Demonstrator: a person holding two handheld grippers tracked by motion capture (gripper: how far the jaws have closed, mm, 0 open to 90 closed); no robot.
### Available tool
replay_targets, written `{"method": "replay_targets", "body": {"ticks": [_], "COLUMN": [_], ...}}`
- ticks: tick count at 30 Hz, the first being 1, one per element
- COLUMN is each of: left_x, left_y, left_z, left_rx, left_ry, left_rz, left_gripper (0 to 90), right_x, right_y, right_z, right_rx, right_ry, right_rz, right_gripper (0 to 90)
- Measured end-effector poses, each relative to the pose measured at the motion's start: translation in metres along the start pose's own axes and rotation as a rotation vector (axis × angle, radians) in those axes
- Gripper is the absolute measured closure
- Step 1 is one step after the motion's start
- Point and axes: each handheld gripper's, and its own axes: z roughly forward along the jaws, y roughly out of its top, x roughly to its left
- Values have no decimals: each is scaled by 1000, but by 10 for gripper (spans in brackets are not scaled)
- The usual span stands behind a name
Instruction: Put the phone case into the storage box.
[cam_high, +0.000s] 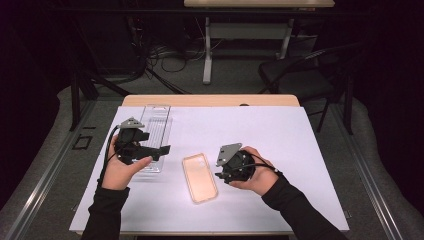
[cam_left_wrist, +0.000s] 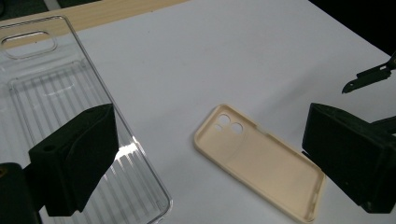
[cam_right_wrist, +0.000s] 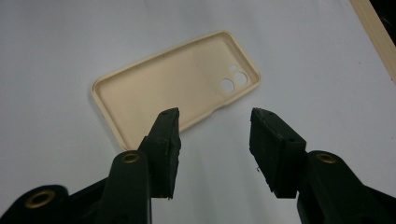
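A beige phone case (cam_high: 200, 177) lies hollow side up on the white sheet, near the table's middle front. My right gripper (cam_high: 220, 173) hovers just right of it, open, with nothing between its jaws. In the right gripper view the case (cam_right_wrist: 177, 88) lies just ahead of the right gripper (cam_right_wrist: 215, 126), and one jaw overlaps its near edge. A clear ribbed phone case (cam_high: 156, 131) lies at the left. My left gripper (cam_high: 156, 143) is open over its near end. In the left gripper view the clear case (cam_left_wrist: 56, 102) sits under one jaw and the beige case (cam_left_wrist: 261, 163) lies between the wide-open jaws of the left gripper (cam_left_wrist: 210, 126).
A white sheet (cam_high: 280, 145) covers most of the wooden table (cam_high: 210, 100). Beyond the table stand a dark chair (cam_high: 300, 75) at the right and another table's legs (cam_high: 207, 50), with cables (cam_high: 165, 60) on the floor.
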Motion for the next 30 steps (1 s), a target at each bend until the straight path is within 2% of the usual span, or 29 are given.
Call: {"method": "replay_targets", "body": {"ticks": [3,6,9,10,13,17,18,24,25,30], "left_x": [-1,-1,-1,-1,-1,0,0,1,1,1], "left_y": [0,0,-1,-1,-1,-1,-1,-2,-2,-2], "left_z": [0,1,1,1,1,0,0,0,0,0], "left_rx": [3,1,5,6,2,1,-1,0,2,4], "left_ry": [-5,-4,-4,-4,-4,-5,-5,-3,-4,-2], "left_rz": [1,-1,0,-1,-5,-6,-7,-8,-8,-8], "left_gripper": [40,40,40,40,40,40,40,41,40,41], "right_x": [4,12,17,20,23,24,23,27,27,28], "right_y": [4,10,13,15,17,18,18,19,19,20], "right_z": [3,10,13,15,18,19,18,20,21,25], "right_rx": [13,17,25,41,42,39,47,51,44,56], "right_ry": [5,13,18,15,6,14,14,10,22,53], "right_rz": [-25,-105,-129,-160,-191,-183,-198,-204,-218,-224], "right_gripper": [530,529,529,529,529,534,534,543,565,609]}}
